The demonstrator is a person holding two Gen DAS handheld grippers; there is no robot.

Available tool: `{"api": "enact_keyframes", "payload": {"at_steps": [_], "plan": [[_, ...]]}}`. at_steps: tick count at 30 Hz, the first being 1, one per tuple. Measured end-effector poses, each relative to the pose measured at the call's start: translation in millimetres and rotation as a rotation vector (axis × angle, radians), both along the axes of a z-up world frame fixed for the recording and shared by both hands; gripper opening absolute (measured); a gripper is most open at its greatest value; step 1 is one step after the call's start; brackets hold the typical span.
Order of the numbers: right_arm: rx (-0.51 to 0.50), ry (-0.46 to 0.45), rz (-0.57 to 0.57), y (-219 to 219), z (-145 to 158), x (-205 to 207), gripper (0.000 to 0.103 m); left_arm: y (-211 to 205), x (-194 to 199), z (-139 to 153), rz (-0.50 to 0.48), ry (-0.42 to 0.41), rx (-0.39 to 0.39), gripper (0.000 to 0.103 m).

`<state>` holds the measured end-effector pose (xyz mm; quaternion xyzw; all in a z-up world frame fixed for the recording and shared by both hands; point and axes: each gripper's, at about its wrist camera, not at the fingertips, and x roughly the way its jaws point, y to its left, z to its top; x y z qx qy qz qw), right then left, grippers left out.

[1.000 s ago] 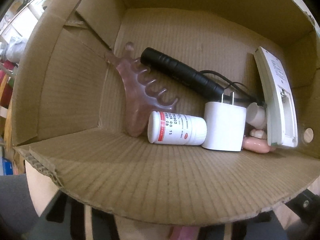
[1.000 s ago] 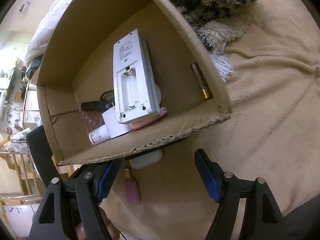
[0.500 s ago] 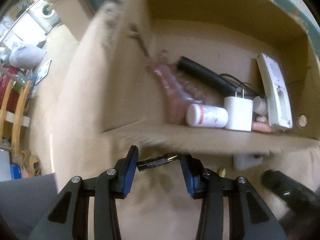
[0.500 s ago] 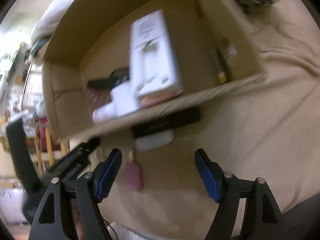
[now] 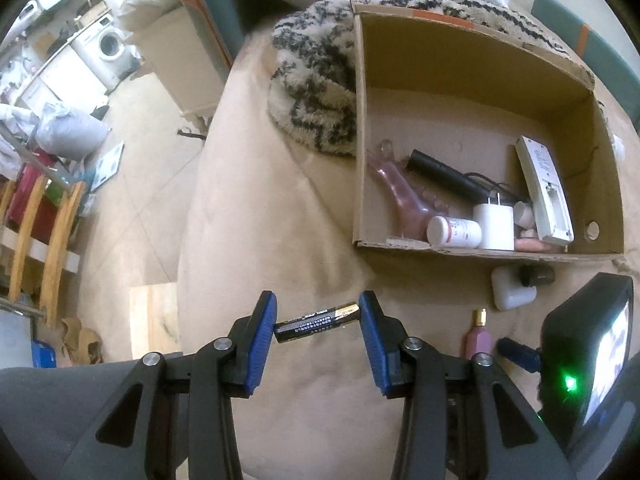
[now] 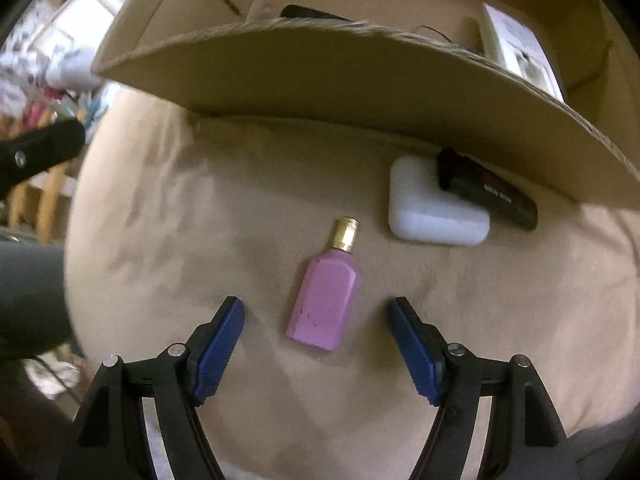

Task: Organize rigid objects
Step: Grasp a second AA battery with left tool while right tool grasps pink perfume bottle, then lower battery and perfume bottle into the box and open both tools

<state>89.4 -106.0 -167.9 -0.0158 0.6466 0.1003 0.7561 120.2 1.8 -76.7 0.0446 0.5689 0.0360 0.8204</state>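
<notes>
My left gripper (image 5: pixel 318 322) is shut on a black and gold battery (image 5: pixel 317 321), held crosswise above the beige blanket, in front of and left of the cardboard box (image 5: pixel 360 160). The box holds a white remote (image 5: pixel 544 188), a black flashlight (image 5: pixel 444 172), a white charger (image 5: pixel 493 226), a pill bottle (image 5: pixel 454 231) and a pink comb (image 5: pixel 404 196). My right gripper (image 6: pixel 316 340) is open, its fingers either side of a pink perfume bottle (image 6: pixel 326 296) lying on the blanket. A white case (image 6: pixel 432 212) and a black object (image 6: pixel 488 190) lie by the box wall (image 6: pixel 360 80).
A black-and-white fuzzy cushion (image 5: pixel 316 80) lies against the box's left side. The blanket's edge drops to the floor at the left, where a washing machine (image 5: pixel 106 46) and wooden rack (image 5: pixel 40 236) stand. The right gripper's body (image 5: pixel 584 352) shows at lower right.
My left gripper has pulled back out of the box, still holding the battery. My right gripper has dropped from the box toward the blanket and now straddles the pink bottle.
</notes>
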Motion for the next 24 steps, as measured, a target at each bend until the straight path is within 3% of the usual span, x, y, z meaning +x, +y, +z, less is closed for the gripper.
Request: {"api": "enact_keyframes", "payload": {"at_steps": [3,4,6,8,11,19,24], "plan": [[-0.003,-0.013,0.011,1.8,0.6,-0.8,0.075,-1.4,2.4,-7.4,0.016,0.01,-0.02,0.039],[-0.009,-0.022,0.015,3.8,0.5,-2.0,0.071,-0.9,2.4,-7.8,0.02,0.011,-0.028,0.039],[-0.017,-0.036,0.021,0.6,3.2,-3.7,0.049,0.9,3.9,-7.2,0.026,0.006,-0.038,0.039],[-0.005,-0.038,0.014,-6.6,5.2,-5.2,0.037,0.5,5.9,-8.5,0.03,0.005,-0.044,0.039],[0.009,-0.038,0.009,-15.8,7.3,-6.0,0.028,0.4,7.4,-12.9,0.035,0.02,-0.057,0.039],[0.078,-0.056,-0.028,-37.4,24.7,-8.6,0.027,-0.6,5.5,-12.1,0.035,0.008,-0.043,0.039],[0.044,-0.102,-0.071,-63.5,43.2,-13.0,0.027,1.7,5.0,-13.4,0.047,0.015,-0.047,0.039]]}}
